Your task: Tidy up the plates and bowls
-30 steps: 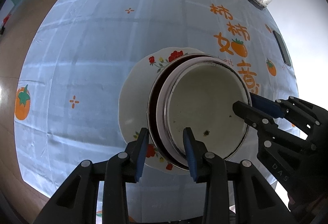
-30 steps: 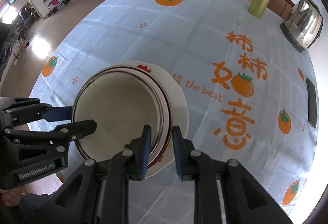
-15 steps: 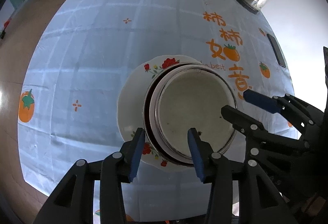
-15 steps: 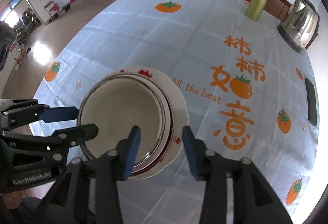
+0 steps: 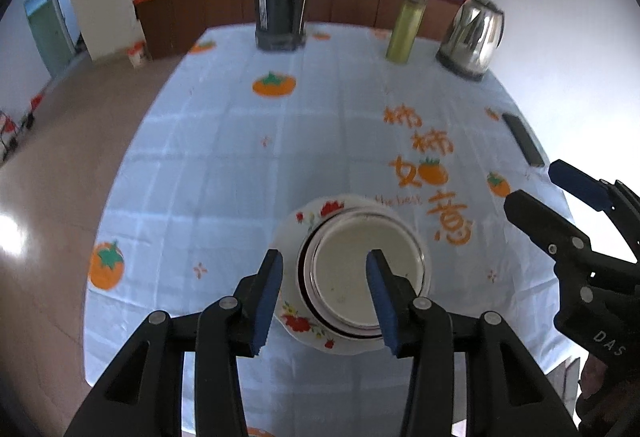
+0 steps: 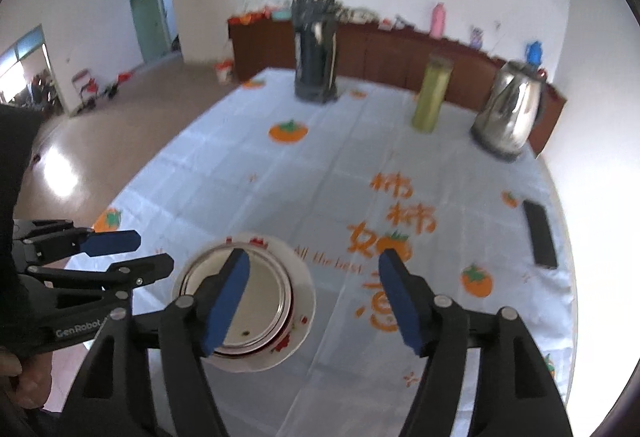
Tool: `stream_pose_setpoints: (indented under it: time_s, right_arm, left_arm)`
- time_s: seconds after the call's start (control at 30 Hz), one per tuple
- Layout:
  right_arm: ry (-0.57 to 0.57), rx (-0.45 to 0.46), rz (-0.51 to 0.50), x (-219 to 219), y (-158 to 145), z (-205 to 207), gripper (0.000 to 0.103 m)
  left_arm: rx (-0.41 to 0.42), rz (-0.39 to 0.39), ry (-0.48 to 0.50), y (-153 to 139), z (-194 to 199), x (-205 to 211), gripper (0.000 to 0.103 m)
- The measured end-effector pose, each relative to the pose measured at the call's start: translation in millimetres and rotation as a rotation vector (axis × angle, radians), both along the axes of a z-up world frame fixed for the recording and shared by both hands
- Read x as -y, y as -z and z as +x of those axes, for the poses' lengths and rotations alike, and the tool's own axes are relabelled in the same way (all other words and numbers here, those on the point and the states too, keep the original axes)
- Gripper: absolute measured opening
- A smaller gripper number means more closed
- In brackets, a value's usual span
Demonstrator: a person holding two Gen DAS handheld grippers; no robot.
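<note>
Fig. Release phase, w/ both grippers clear of the stacked crockery. The bowls [image 5: 366,279] sat nested, a cream-lined one inside a dark-rimmed one, on the floral plate [image 5: 298,317], which rested on the desk [image 5: 224,165] near its front edge, beside the orange lettering on the cloth. Judged step: stack set down and let go; organizing looked complete or nearly so, since no other plates or bowls showed on the desk. Next move would call for backing both hands off w/o nudging the stack, or looking for further crockery outside the views.

Left gripper [image 5: 324,293]: fingers [image 5: 266,297] released, parted about halfway, nothing between them; stack seen through the gap, not touched. Right gripper [image 6: 316,301]: jaws had just been opening, fingers [image 6: 228,301] now spread wide and empty, above and to the right of the stack. Kettle [image 6: 508,113], green flask [image 6: 432,97] and dark thermos [image 6: 316,45] stood well apart at the far edge.
</note>
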State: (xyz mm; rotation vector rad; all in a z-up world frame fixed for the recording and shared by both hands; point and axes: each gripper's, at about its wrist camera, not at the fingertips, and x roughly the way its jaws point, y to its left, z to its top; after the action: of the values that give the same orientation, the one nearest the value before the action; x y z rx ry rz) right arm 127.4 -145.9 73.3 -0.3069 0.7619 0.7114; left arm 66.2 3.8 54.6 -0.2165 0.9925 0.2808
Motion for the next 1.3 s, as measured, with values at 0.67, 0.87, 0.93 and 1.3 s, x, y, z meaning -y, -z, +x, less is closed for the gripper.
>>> stream_pose_setpoints:
  time_s: [0.67,0.87,0.93,1.3]
  right_arm:
    - [0.018,0.112,0.033,16,-31,-34,0.082]
    - [0.031,0.123,0.038,21,-33,-37,0.085]
    - [0.032,0.124,0.04,22,-35,-38,0.085]
    - [0.03,0.129,0.041,24,-37,-42,0.087]
  left_arm:
    - [0.104,0.072,0.038,-36,-20,19,0.049]
    - [0.111,0.082,0.047,-40,-21,23,0.049]
    - [0.114,0.084,0.048,-40,-22,24,0.049]
    - [0.124,0.084,0.053,-42,-23,28,0.049]
